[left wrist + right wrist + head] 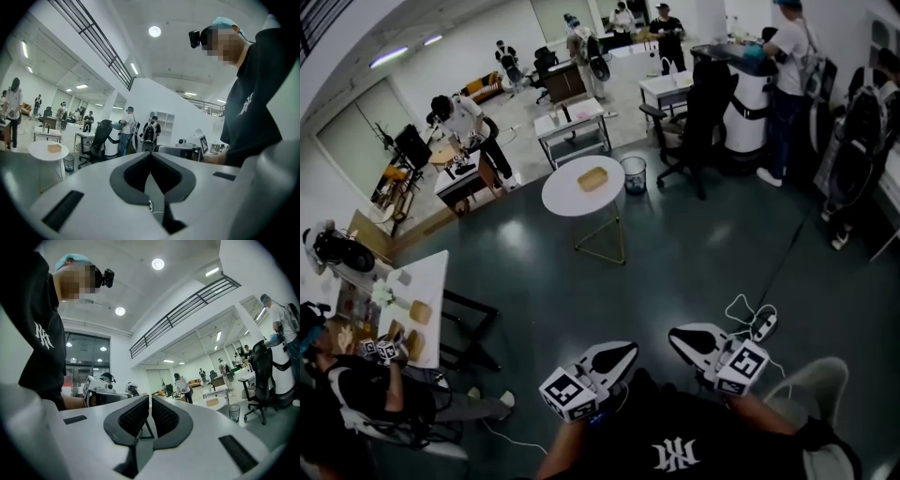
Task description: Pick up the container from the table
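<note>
Large open workroom with a dark, glossy floor (675, 253) under strip lights. At far left in the head view, a white rectangular table (431, 272) bearing several tan containers (420, 311), contents too small to make out. Just beside it, a seated person (366, 384).

Toward the middle, well apart from both grippers, a round white table (567, 199) on thin gold wire legs. On its top, alone and near the centre, the container (592, 178): tan, shallow, nothing readable inside. Just right of that table, on the floor, a small waste bin (633, 174), bluish inside. Further right, a black office chair (703, 122) and standing people at white benches. At lower right on the floor, a white cable and power strip (761, 324).

Low in the frame, close against the wearer's dark shirt, the left gripper (623, 352), jaws pressed together, gripping nothing. Beside it the right gripper (680, 336), jaws likewise closed to a hairline, empty.

In the left gripper view, the same container (54, 147) small at the left on its round table. In the right gripper view, small at the right (213, 402), far beyond the closed jaws.
</note>
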Motion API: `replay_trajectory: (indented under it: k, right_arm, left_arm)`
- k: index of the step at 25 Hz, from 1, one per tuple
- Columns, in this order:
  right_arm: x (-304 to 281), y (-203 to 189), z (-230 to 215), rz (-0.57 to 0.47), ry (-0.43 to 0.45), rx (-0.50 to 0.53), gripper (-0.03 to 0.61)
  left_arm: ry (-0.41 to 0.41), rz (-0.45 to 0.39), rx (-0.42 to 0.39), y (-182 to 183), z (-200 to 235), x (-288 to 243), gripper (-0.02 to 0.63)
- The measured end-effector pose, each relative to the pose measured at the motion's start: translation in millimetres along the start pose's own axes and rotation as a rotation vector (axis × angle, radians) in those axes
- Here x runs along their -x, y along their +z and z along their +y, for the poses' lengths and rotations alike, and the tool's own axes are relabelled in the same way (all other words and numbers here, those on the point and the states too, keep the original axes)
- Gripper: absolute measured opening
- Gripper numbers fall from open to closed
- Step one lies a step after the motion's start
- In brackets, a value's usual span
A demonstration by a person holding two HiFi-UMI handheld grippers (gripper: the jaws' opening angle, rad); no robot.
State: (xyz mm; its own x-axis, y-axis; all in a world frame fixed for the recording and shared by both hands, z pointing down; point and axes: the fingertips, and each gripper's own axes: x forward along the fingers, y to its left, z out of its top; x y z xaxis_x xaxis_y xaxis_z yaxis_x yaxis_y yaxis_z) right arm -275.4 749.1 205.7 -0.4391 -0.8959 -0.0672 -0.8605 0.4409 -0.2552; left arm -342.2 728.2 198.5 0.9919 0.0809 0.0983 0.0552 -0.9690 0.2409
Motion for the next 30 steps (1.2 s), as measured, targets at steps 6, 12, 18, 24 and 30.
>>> replay_trajectory:
  k: [6, 12, 18, 24, 30]
  right_arm:
    - [-1.3, -0.1, -7.9, 0.0, 0.01, 0.002, 0.044]
    - [1.0, -3.7, -36.2, 0.028, -0.032, 0.003, 0.044]
    - [-32.2, -0.3, -79.7, 0.036, -0.034, 0.014, 0.044]
    - [-78.5, 16.8, -135.3, 0.063, -0.029, 0.005, 0.044]
    - [-134.1, 36.4, -188.9, 0.079, -0.062, -0.012, 0.044]
  left_arm:
    - [0.017, 0.08, 0.011, -12.0, 15.3, -12.7, 0.003]
    - [-0.027, 0.091, 0.022, -8.4, 34.3, -30.6, 0.003]
    - [0.009, 0.04, 0.052, 0.3, 93.2, -35.3, 0.003]
    - [0.071, 0.003, 0.075, 23.2, 171.7, -47.6, 0.003]
    - [0.079, -0.066, 0.088, 55.2, 254.0, -54.0, 0.003]
